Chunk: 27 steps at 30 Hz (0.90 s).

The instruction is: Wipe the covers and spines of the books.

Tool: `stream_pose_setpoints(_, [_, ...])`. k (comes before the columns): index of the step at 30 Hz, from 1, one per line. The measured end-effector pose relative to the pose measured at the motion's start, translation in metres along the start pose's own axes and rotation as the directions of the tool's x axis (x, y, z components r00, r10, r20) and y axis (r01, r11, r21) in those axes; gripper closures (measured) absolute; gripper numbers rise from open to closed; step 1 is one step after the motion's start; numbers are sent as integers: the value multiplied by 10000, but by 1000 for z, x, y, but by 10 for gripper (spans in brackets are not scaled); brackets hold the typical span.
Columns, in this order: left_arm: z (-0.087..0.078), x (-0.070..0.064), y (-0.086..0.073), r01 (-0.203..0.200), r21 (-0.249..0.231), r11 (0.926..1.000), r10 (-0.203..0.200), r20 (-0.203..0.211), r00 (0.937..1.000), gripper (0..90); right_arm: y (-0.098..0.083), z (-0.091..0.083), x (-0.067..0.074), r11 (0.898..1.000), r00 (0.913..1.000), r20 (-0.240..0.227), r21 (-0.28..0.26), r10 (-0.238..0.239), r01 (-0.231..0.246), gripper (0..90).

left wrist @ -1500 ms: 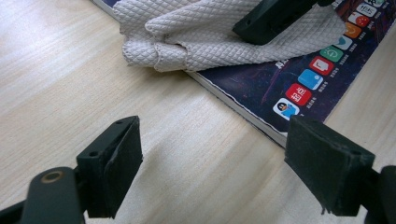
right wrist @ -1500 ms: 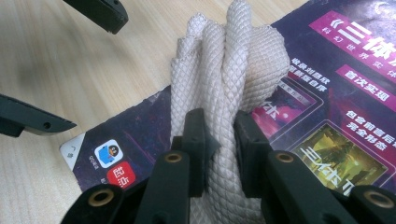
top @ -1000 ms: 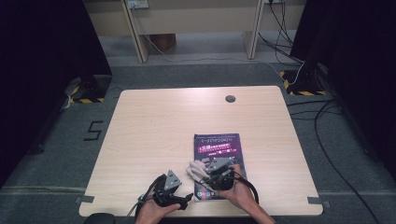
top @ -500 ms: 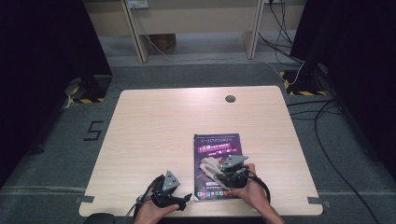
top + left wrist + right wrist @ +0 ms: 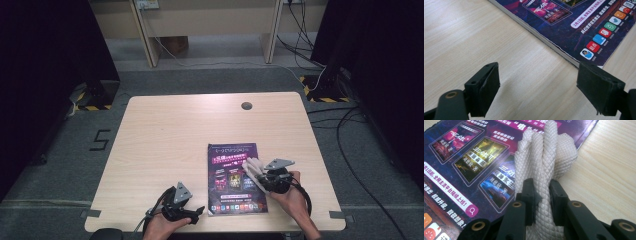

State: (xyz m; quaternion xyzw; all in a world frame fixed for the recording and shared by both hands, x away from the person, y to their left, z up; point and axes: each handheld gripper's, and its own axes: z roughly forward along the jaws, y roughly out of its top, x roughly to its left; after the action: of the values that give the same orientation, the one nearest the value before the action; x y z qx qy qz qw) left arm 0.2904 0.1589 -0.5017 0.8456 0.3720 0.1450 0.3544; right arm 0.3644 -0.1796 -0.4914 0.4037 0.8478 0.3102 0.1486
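A folded cloth (image 5: 544,157) is clamped in the right tongs (image 5: 541,192) over the magazine (image 5: 235,177) at its 3 o'clock edge; wiping seems underway, calling for further strokes. The left tongs (image 5: 544,87) are held wide open, empty.

— That cloth (image 5: 544,157) looks woven, cream, with a rough diamond texture.
— And the magazine (image 5: 235,177) cover is glossy printed paper, on a matt pale wood-grain table (image 5: 170,135).
— The jaws look like matt black plastic.
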Motion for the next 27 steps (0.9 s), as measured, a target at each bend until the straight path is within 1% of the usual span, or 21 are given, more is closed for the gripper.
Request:
stream_pose_setpoints(2, [0,0,0,13,8,10000,-13,-3,10000,180,0,-1,2,9998,9998,80,75,-160,160,779])
stream_pose_setpoints(3, [0,0,0,18,-6,10000,-18,-14,10000,179,0,-2,5,9996,9996,68,114,-278,277,779])
stream_pose_setpoints(4, [0,1,0,18,-11,10000,-18,-15,10000,180,-1,-2,7,9995,9996,41,101,-294,294,780])
stream_pose_setpoints(5, [0,1,0,31,-35,10000,-31,-21,10000,180,-1,-2,10,9995,9995,-8,97,-310,310,780])
stream_pose_setpoints(7, [-1,2,1,66,-47,10000,-66,-30,10000,180,-1,-1,17,9992,9988,-268,69,-402,404,780])
stream_pose_setpoints(9, [-1,3,1,116,-75,9999,-117,-42,9999,179,0,0,25,9980,9972,-401,37,-626,628,780])
stream_pose_setpoints(12, [-2,5,1,222,-91,9997,-222,4,9998,179,3,3,40,9962,9936,-724,33,-870,875,780])
stream_pose_setpoints(13, [-2,5,1,253,-97,9996,-252,26,9997,179,5,5,45,9947,9915,-804,-11,-1027,1029,780])
stream_pose_setpoints(15, [-3,6,1,293,-134,9995,-293,2,9996,180,7,7,52,9940,9895,-951,-9,-1085,1089,780])
stream_pose_setpoints(17, [-4,7,1,314,-180,9993,-314,21,9995,179,11,11,61,9908,9853,-1051,-56,-1348,1349,780])
stream_pose_setpoints(21, [-5,6,1,340,-173,9993,-341,-11,9994,177,16,15,77,9873,9792,-1269,-67,-1585,1589,780])
stream_pose_setpoints(25, [-7,3,0,283,-211,9994,-283,26,9996,176,19,19,93,9808,9704,-1428,-169,-1946,1942,780])
stream_pose_setpoints(27, [-8,1,0,260,-261,9993,-259,44,9997,176,20,19,101,9793,9689,-1432,-146,-2018,2018,780])
